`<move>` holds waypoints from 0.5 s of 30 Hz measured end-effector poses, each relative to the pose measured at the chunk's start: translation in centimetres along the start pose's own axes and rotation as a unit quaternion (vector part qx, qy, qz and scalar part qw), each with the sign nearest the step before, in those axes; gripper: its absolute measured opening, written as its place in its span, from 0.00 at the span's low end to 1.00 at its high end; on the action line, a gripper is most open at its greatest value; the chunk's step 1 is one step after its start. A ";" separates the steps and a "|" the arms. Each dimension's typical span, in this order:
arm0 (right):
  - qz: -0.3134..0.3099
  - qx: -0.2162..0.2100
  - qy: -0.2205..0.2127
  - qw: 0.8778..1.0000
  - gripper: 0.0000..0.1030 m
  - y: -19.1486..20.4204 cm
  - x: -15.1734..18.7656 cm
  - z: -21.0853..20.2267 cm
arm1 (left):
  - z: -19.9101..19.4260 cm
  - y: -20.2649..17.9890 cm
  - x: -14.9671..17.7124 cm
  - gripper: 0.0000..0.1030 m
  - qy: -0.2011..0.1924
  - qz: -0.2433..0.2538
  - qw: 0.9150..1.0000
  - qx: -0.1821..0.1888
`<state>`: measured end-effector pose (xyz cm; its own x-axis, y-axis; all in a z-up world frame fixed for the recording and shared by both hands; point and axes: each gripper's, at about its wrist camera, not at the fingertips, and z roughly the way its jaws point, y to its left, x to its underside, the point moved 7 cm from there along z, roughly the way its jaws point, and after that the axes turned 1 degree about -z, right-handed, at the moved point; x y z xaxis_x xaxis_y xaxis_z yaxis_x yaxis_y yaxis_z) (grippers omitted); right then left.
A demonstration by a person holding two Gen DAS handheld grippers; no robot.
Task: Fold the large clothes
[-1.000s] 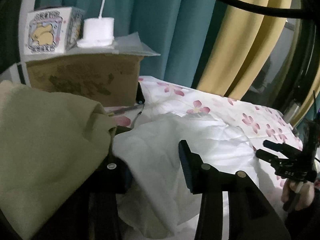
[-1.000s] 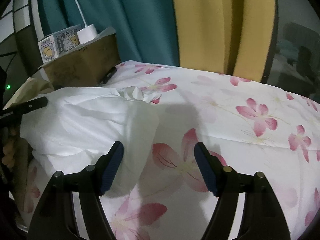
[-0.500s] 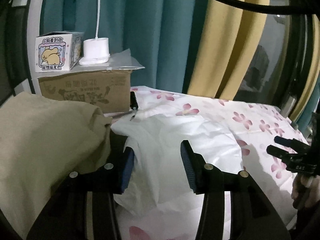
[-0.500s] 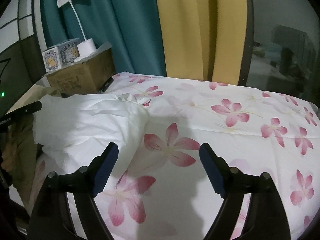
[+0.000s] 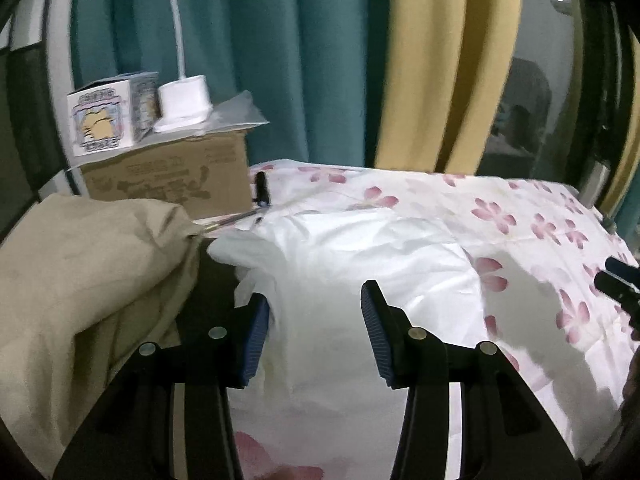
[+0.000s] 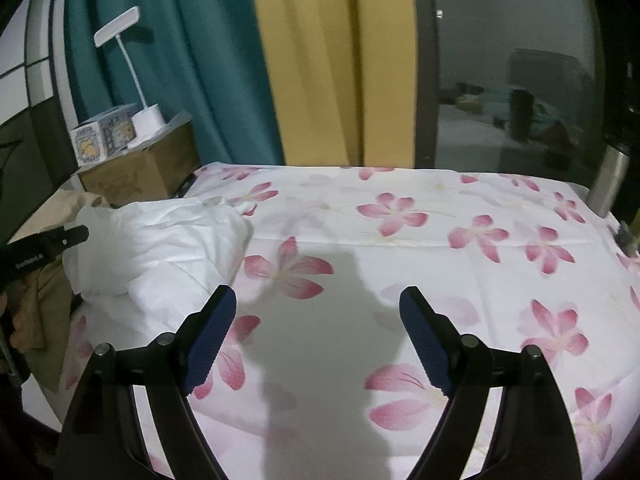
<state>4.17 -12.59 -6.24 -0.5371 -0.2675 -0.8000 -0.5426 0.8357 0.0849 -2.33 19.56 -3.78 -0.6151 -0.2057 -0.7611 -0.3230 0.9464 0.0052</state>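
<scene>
At the bottom of the left wrist view, the left gripper (image 5: pixel 312 324) hangs with its jaws spread, holding nothing, just over the near edge of the white garment (image 5: pixel 360 264). That stance looks like a reach for a first pinch on the cloth. The garment lies crumpled in the centre of this frame on the flowered bedsheet (image 5: pixel 520 216), bunched rather than spread, so folding seems not yet begun. A beige garment (image 5: pixel 80 272) is heaped at the left edge, probably waiting its turn.

In the right wrist view, the right gripper (image 6: pixel 316 336) is likewise wide apart and empty at bottom centre, over bare sheet, with the white garment at middle left; it probably stands clear until a corner is chosen. Farther back, at upper left, a cardboard box (image 6: pixel 140 168) carries a white lamp (image 6: pixel 146 120) and a small carton (image 6: pixel 102 136), against teal and yellow curtains (image 6: pixel 224 60).
</scene>
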 end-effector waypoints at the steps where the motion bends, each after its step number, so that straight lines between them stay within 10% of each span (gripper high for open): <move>1: 0.004 0.003 -0.002 1.000 0.81 -0.4 0.0 -0.4 | 0.1 -0.6 0.0 0.47 0.002 0.004 1.000 0.002; 15: 0.035 0.043 -0.046 0.997 0.94 -5.0 -0.9 -6.2 | -1.3 -5.0 -1.4 0.47 -0.008 0.032 0.999 -0.043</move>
<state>3.38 -19.50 -2.28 -0.5075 -0.1649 -0.8457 -0.4462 0.8900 0.0942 -0.82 14.77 -1.92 -0.6251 -0.1419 -0.7675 -0.3445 0.9326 0.1081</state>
